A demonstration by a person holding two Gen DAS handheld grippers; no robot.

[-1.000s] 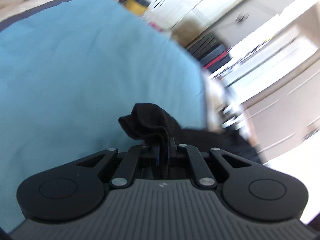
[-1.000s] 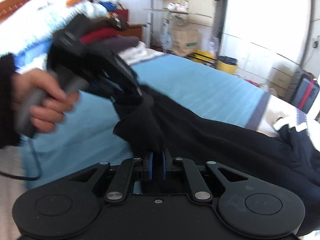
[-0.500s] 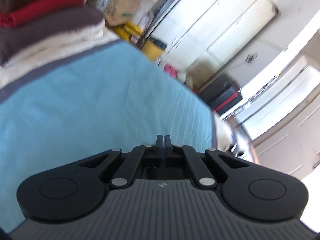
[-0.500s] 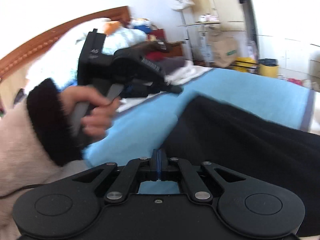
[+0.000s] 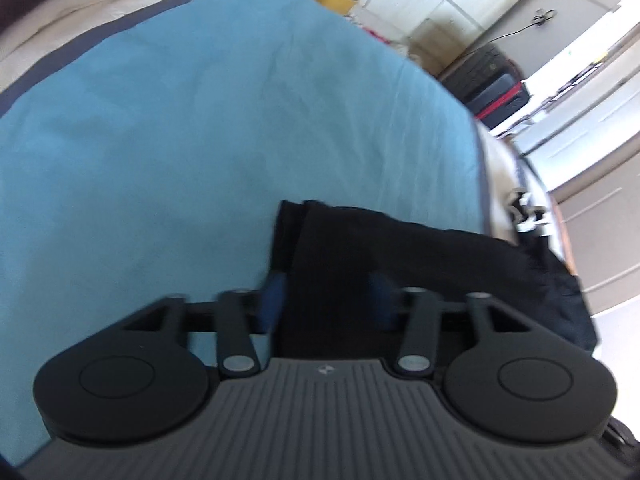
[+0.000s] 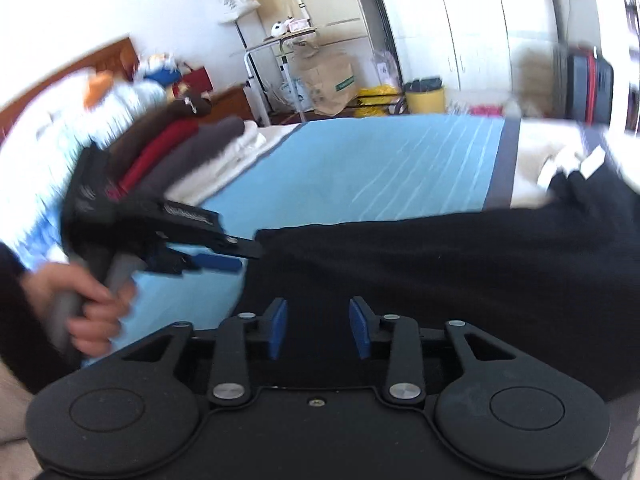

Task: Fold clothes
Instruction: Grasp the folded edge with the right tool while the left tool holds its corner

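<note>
Taking the long black fabric garment [image 6: 440, 280] as the landmark, everything else sorts out from left to right in the right wrist view. Farthest left of the garment, a stack of folded clothes in brown, red, grey and cream [image 6: 188, 152] sits at the head end of the light blue bed cover [image 6: 360, 168]. It is probably finished work, parked well apart from the garment so the flat area stays free for folding.

Nearer, just off the garment's left end, the person's hand [image 6: 92, 312] grips the handle of the left gripper [image 6: 236, 258]. Its jaws stand apart with nothing between them, and its fingers point at the garment's left edge, which suggests it is lining up to take hold there.

The garment itself lies spread across the bed cover, stretching away to the right toward the bed's far edge, laid out flat so that a fold can be made cleanly. In the left wrist view its squared-off end [image 5: 304, 216] lies just ahead of the gripper's parted blue pads [image 5: 274, 300].

The right gripper [image 6: 318, 328] hovers over the garment's near edge, jaws wide and empty, likely placed to pinch a second point.
</note>
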